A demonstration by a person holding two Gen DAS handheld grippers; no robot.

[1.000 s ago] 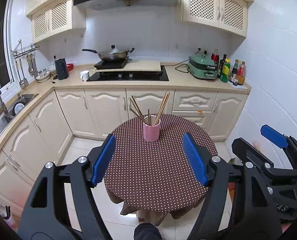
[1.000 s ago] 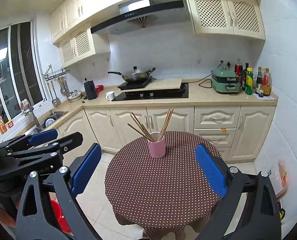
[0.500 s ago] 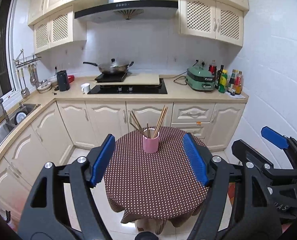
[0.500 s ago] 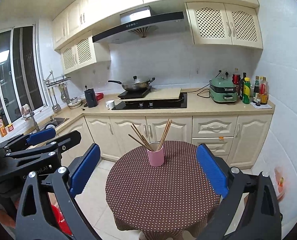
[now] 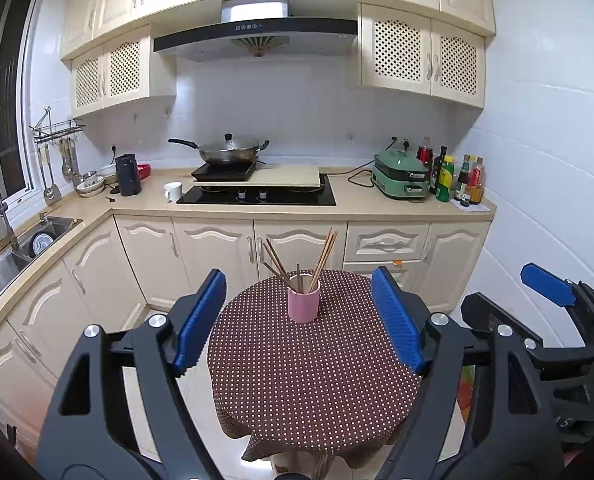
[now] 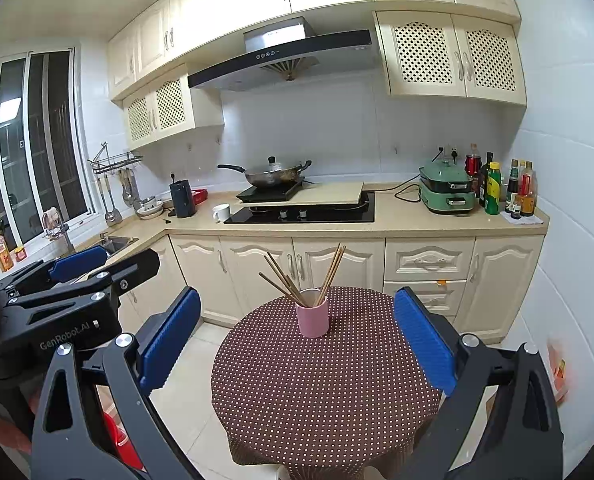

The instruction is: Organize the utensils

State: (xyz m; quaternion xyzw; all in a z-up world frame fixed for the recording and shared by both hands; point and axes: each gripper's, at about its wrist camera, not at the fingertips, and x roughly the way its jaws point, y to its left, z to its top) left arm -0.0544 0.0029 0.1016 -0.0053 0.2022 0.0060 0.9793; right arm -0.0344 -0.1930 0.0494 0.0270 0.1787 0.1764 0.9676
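Left wrist view: the left gripper stands back from the round table, and its jaws have just been opening wider; nothing lies between the blue pads. Compared with one second ago, this view has risen and drawn back from the table, so more of the upper cabinets now shows and the table appears smaller. At centre, the pink cup stands upright on the far half of the dotted tablecloth, with the chopsticks fanned out of its rim, as before. No loose utensil is visible on the cloth. To the right in this view, the right gripper hangs beside the table.

Right wrist view: the right gripper is spread wide and empty, framing the cup from well apart; its view is nearly unchanged.

Assessment: both tools are empty and clear of the cup. The sorting step is judged complete, or no grasp has begun.
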